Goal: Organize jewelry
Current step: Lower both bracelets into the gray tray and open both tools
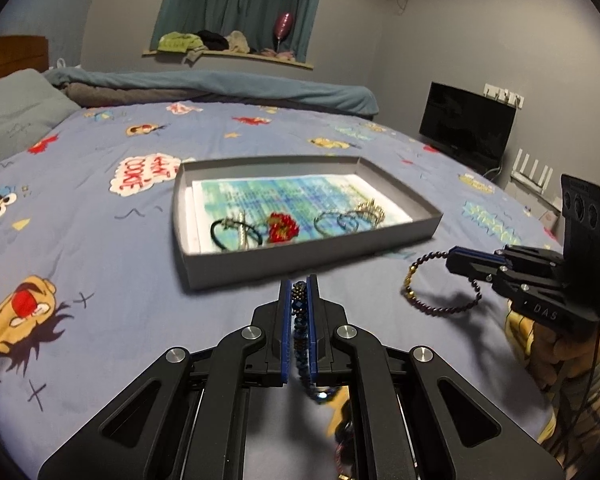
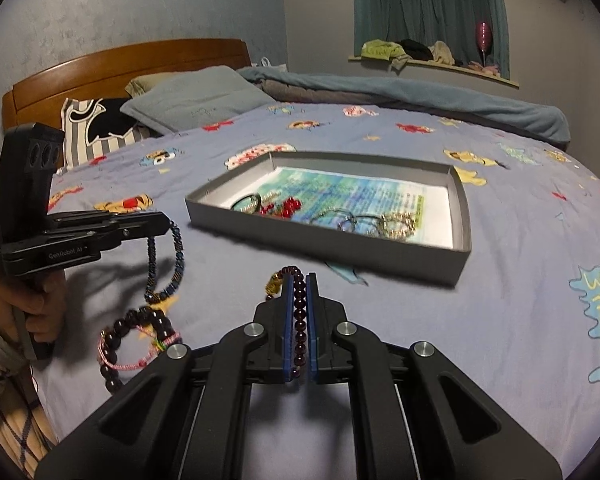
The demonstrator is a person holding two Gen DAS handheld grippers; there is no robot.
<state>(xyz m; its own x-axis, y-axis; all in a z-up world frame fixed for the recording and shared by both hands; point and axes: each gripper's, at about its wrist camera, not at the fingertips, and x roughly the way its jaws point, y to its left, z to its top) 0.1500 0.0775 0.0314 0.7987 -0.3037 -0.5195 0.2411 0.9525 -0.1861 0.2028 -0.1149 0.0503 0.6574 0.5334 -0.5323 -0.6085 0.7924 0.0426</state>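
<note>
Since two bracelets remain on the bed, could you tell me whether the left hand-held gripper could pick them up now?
Probably not yet: the left hand-held gripper is shut on a blue bracelet. The bracelets lie unobstructed just below it.

The printed text on the paper liner in the grey tray is too blurred to read. The blue beaded bracelet is partly hidden between the left claw pads. The dark-bead bracelet is partly covered by the right claw body.
</note>
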